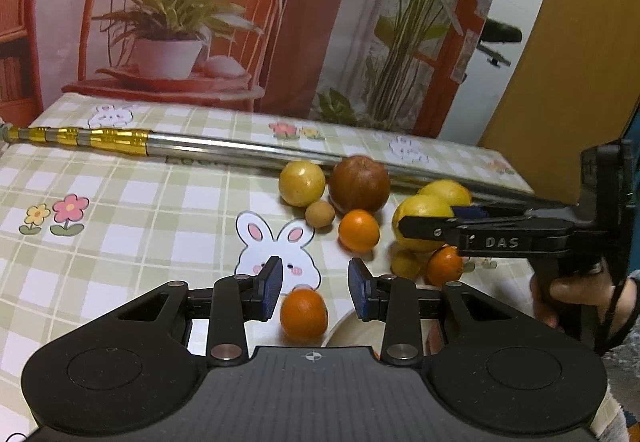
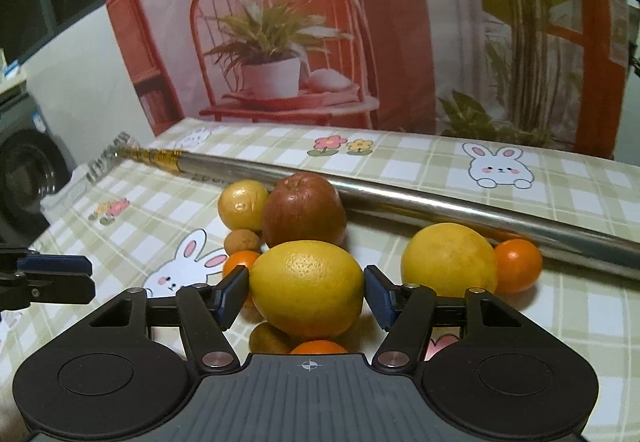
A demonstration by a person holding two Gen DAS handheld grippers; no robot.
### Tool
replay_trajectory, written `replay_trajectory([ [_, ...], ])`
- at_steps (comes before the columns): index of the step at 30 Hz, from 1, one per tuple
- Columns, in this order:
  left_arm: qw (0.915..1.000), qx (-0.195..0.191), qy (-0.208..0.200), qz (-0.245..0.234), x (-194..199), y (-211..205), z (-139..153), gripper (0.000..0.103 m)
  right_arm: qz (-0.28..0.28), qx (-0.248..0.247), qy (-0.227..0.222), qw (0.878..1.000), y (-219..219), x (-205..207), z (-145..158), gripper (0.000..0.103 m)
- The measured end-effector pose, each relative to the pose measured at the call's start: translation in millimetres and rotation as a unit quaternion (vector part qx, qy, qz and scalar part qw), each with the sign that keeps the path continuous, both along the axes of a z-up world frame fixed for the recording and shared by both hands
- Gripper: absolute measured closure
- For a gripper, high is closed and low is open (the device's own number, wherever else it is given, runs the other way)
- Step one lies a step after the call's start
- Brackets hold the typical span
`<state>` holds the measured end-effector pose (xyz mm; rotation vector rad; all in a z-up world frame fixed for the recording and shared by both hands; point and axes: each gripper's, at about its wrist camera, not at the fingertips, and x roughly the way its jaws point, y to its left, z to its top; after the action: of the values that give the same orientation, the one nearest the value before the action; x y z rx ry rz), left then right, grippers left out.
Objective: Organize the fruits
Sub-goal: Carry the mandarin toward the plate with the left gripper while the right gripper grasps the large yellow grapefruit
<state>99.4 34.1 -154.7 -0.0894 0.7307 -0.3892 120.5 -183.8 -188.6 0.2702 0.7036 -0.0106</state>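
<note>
two grippers [image 1: 314, 282] angled down over fruit [image 2: 306, 288]

Both wrist cameras look down close at the same fruit cluster [image 1: 360, 202], the right nearer.

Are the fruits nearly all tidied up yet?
Not nearly. Nothing looks sorted: the apple and other fruits lie loose on the tablecloth. In hand: the right gripper brackets a lemon, grip unclear; the left gripper hangs open over a small orange. All the rest is left to do.
</note>
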Motion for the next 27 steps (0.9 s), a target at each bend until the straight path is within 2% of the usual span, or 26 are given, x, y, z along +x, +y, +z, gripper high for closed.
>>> replay_trajectory([
  [5, 0.9994, -0.019, 0.025, 0.013, 2, 9, -15, 0.065, -0.003, -0.006, 0.0, 1.0, 2, -7, 4, 0.045],
  [12, 0.9988, -0.003, 0.031, 0.036, 12, 17, -24, 0.065, -0.007, 0.006, -0.01, 1.0, 5, -15, 8, 0.045],
  [22, 0.9989, -0.005, 0.046, 0.01, 18, 9, -34, 0.064, -0.015, 0.012, -0.014, 1.0, 4, -19, 8, 0.045],
  [27, 0.9994, 0.003, 0.033, 0.002, 15, 4, -33, 0.068, -0.023, 0.017, -0.019, 0.999, 4, -23, 10, 0.045],
])
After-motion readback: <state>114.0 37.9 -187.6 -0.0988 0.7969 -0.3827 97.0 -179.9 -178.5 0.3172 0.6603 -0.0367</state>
